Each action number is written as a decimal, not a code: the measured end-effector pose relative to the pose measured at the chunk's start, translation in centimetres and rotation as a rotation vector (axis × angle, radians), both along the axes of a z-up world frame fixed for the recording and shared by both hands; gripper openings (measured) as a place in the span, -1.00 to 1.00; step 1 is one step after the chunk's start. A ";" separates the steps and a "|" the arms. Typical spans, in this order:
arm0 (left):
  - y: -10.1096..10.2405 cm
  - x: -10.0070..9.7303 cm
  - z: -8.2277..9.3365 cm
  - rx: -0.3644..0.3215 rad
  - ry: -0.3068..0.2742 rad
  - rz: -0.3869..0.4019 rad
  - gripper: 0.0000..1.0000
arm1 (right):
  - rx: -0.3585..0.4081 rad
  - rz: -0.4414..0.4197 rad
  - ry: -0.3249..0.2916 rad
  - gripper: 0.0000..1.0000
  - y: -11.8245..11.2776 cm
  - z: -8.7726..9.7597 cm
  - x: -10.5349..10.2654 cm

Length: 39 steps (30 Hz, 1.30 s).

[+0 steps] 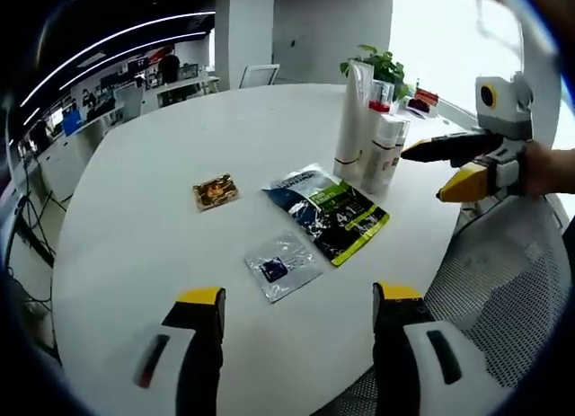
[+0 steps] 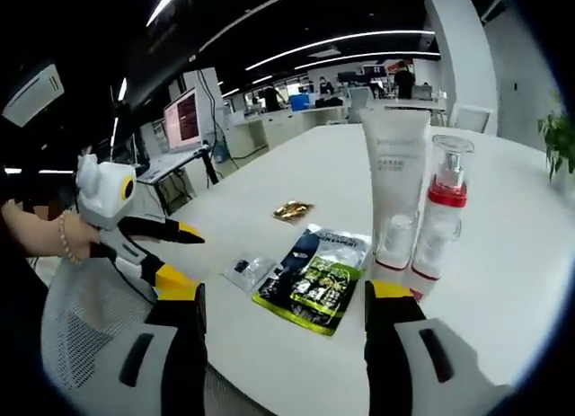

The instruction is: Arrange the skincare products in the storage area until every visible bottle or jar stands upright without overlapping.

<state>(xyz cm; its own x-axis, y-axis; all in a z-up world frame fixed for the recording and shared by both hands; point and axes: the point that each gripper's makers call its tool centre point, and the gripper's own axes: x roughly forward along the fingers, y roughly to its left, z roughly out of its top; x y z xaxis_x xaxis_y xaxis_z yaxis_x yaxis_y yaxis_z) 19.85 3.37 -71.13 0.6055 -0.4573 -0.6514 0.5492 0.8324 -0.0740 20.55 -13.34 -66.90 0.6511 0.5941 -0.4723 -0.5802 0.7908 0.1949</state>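
Standing upright at the upper right of the left gripper view, a tall white tube (image 1: 351, 119) and a pump bottle with a red collar (image 1: 384, 146) are sitting close together on the white round table (image 1: 162, 182), near a potted plant (image 1: 382, 66). The right gripper view is showing the same pair larger at right of centre, where the tube's wide flat top (image 2: 395, 187) and the bottle's clear cap (image 2: 442, 214) are readable. Lying flat toward mid-frame are a dark green-and-blue pouch (image 1: 328, 214), a small clear sachet (image 1: 280, 268) and a small gold packet (image 1: 216, 191). The left gripper (image 1: 298, 299) is hovering at the bottom with its jaws spread wide, gripping nothing. The right gripper (image 2: 283, 295) is likewise gaping over the table edge, empty. Each view is catching the other tool from the side, with a mesh chair (image 1: 512, 281) below it.
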 end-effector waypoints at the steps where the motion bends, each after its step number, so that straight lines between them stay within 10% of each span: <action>1: 0.2 -0.1 0.2 -0.008 0.000 0.008 0.42 | 0.001 -0.012 0.003 0.52 -0.4 0.1 0.0; 12: 1.7 -1.5 1.0 -0.040 0.039 0.067 0.64 | 0.010 -0.139 0.023 0.76 -4.3 -0.1 0.8; 39: 1.8 0.8 0.6 -0.002 0.051 0.074 0.88 | 0.027 -0.168 0.074 0.99 -4.7 -0.7 0.5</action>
<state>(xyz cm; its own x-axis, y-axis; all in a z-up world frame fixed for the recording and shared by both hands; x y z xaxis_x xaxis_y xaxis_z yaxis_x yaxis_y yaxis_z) 20.63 5.21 -70.55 0.6037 -0.4137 -0.6814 0.4818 0.8704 -0.1017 21.06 -18.07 -67.64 0.7065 0.4928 -0.5079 -0.4237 0.8694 0.2542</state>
